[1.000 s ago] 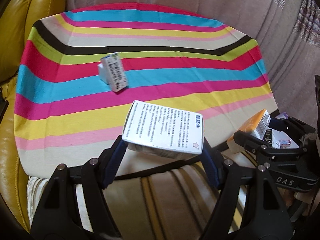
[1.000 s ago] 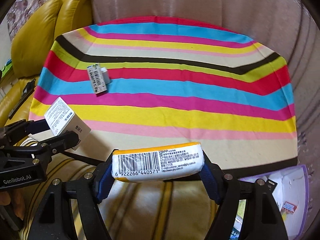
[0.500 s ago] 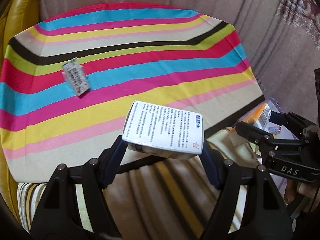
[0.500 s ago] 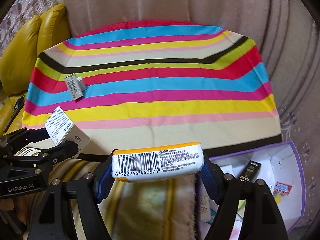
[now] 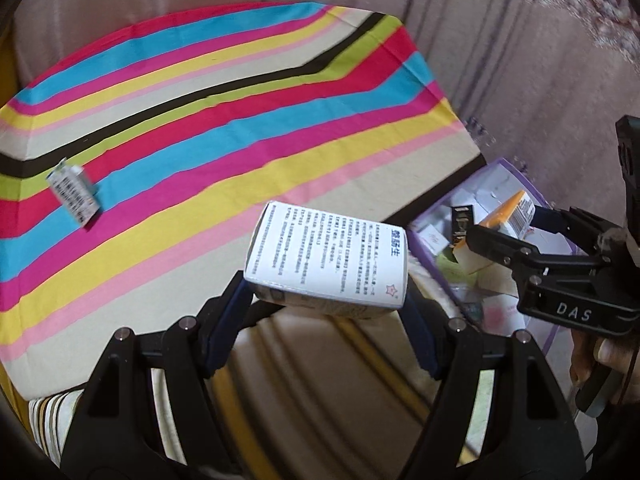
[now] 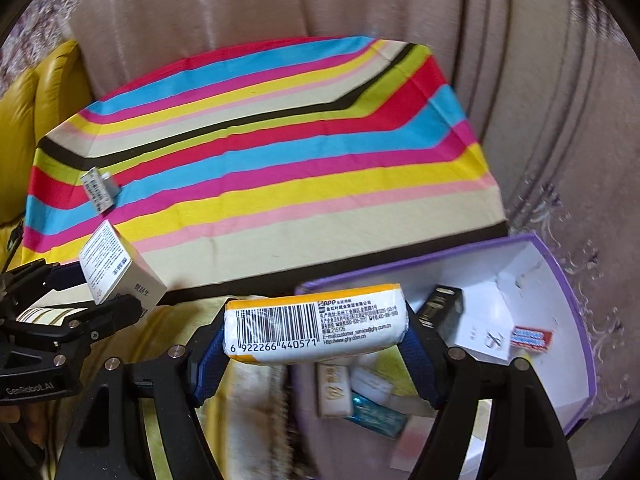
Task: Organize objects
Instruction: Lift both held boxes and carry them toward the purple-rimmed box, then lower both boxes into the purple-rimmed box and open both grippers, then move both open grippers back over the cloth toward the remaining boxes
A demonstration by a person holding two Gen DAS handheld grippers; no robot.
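Observation:
My left gripper (image 5: pixel 326 312) is shut on a white box with printed text (image 5: pixel 328 260), held above the near edge of the striped cloth (image 5: pixel 240 152). It also shows in the right wrist view (image 6: pixel 120 270). My right gripper (image 6: pixel 316 340) is shut on a yellow and white tissue pack with a barcode (image 6: pixel 316 326), held over the left rim of a purple box (image 6: pixel 568 280). The pack also shows in the left wrist view (image 5: pixel 508 216). A small barcoded packet (image 5: pixel 74 192) lies on the cloth at the left, and shows in the right wrist view (image 6: pixel 100 192).
The purple box (image 5: pixel 500 172) holds several small items, among them a black box (image 6: pixel 440 308) and a blue packet (image 6: pixel 376 416). A yellow cushion (image 6: pixel 24 120) is at the left. A pinkish curtain (image 6: pixel 320 0) hangs behind.
Both grippers have swung to the right with their loads. The purple box has come into full view and the tissue pack now hangs over its left rim.

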